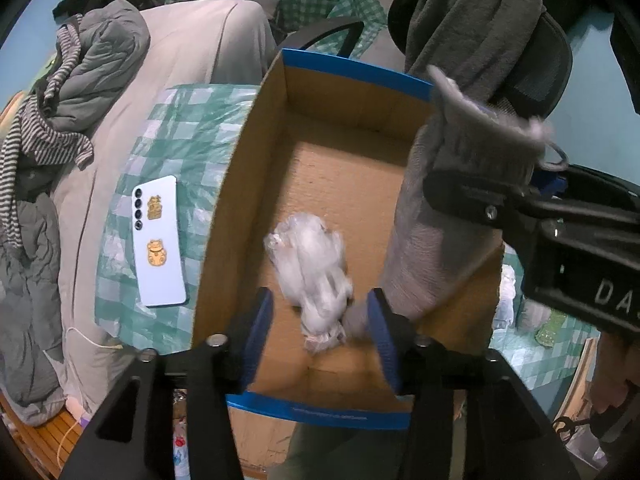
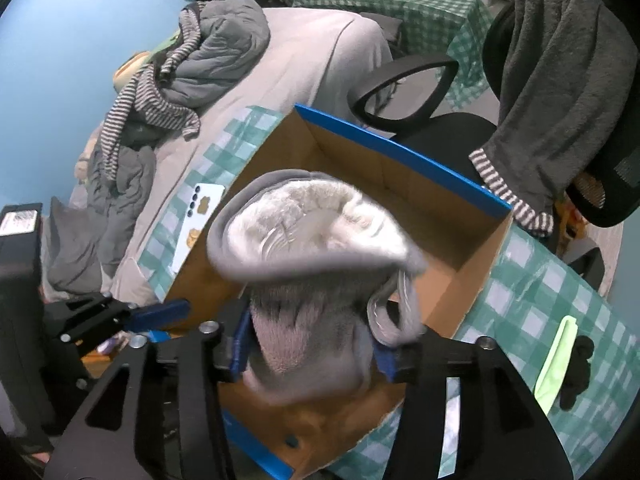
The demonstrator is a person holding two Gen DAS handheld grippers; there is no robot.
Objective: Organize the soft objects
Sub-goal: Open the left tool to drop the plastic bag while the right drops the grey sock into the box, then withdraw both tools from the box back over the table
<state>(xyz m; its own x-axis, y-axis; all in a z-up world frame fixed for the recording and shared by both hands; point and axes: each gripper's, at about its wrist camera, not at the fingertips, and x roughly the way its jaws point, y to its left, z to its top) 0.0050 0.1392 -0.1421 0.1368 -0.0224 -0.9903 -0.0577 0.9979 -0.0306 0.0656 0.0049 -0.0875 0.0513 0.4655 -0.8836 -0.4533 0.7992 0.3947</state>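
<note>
An open cardboard box (image 1: 256, 128) with blue rims stands on a green checked cloth; it also shows in the right wrist view (image 2: 472, 240). A crumpled clear plastic bag (image 1: 312, 268) lies on the box floor. My left gripper (image 1: 320, 332) is open over the box's near end, its fingers either side of the bag's lower end. My right gripper (image 2: 312, 356) is shut on a grey fleece-lined slipper (image 2: 316, 240) and holds it over the box. In the left wrist view the slipper (image 1: 432, 232) hangs into the box's right side.
A white phone (image 1: 160, 244) lies on the cloth left of the box. Grey bedding and a striped garment (image 1: 48, 128) are piled on the bed. An office chair with a grey towel (image 2: 560, 80) stands behind the box. A green cloth and a black item (image 2: 560, 360) lie right.
</note>
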